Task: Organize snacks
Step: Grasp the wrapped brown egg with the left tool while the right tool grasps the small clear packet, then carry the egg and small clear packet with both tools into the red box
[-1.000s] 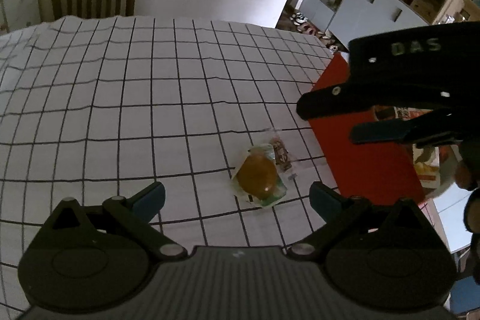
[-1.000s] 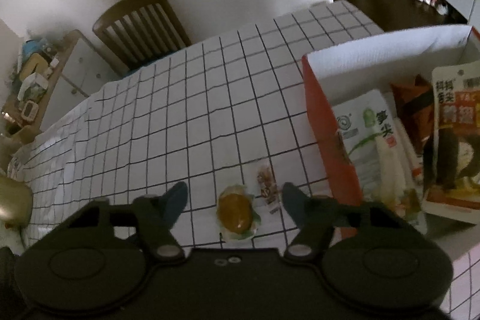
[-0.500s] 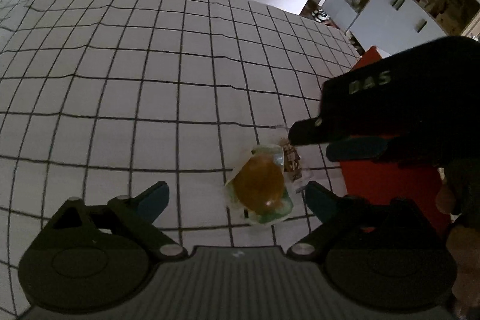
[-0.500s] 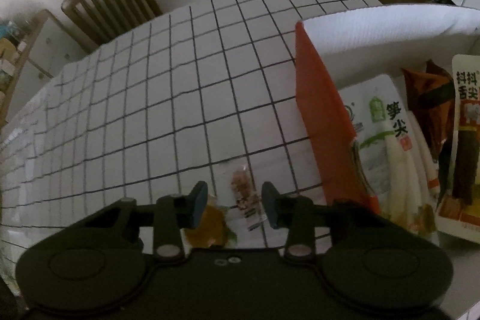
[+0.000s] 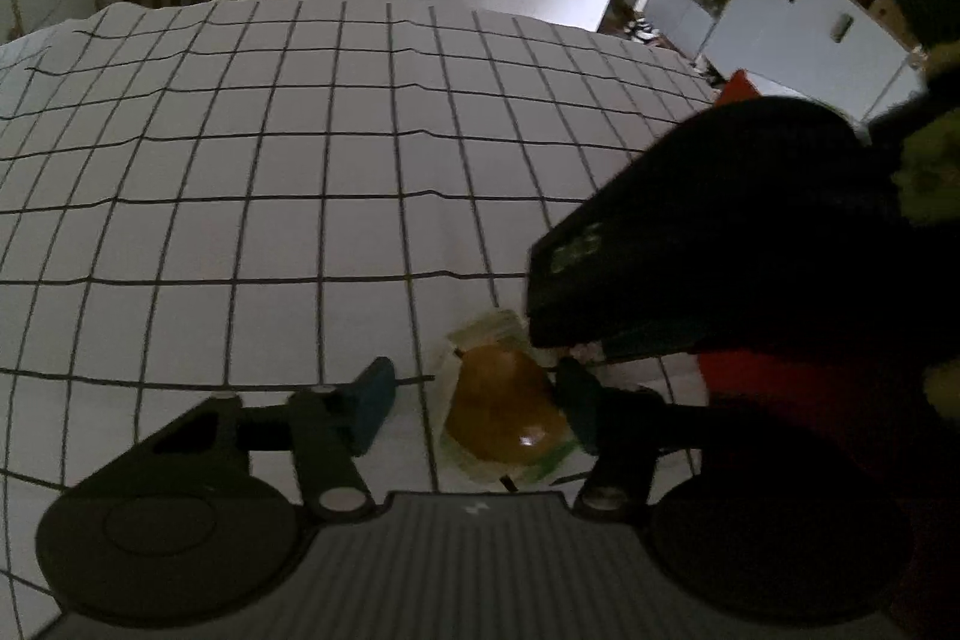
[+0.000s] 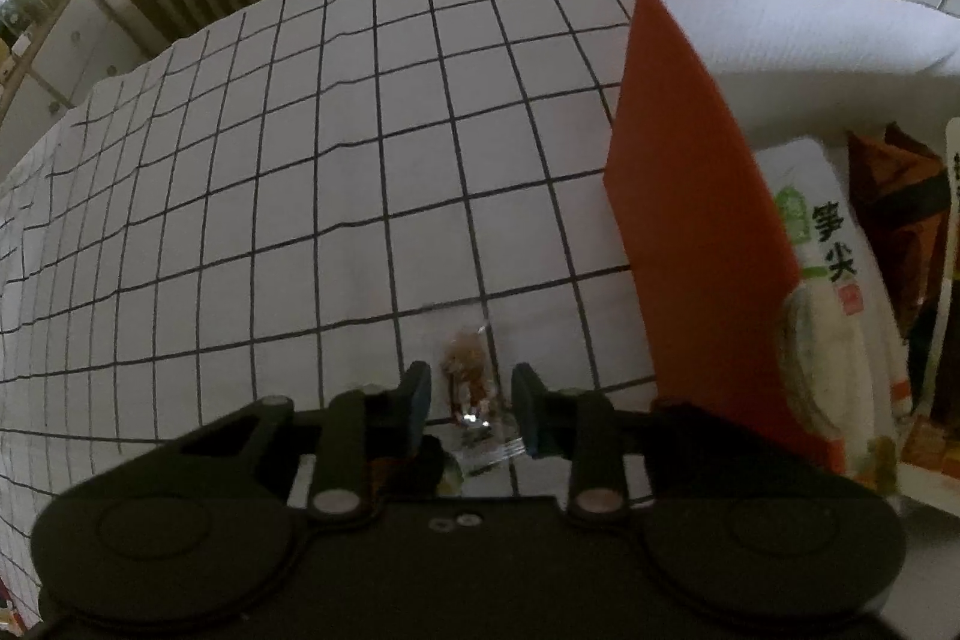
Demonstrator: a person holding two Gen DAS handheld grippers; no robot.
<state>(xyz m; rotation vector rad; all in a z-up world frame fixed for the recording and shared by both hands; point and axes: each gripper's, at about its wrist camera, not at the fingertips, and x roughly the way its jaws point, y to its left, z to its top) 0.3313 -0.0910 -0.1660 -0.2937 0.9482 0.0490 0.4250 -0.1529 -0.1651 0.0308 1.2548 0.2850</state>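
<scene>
MOVED: both tools have dropped closer, jaws just been closing | LEFT: left gripper [image 5: 474, 409] half-open astride orange snack [image 5: 504, 415], lower centre, unpinched | RIGHT: right gripper [image 6: 471, 400] narrow around clear packet [image 6: 474, 388], pads apart | WHY: paired picks for red box [image 6: 690, 220], right.

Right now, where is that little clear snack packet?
In the right wrist view, the small clear packet lies on the checked tablecloth between the right gripper's jaws, just left of the red box.
</scene>
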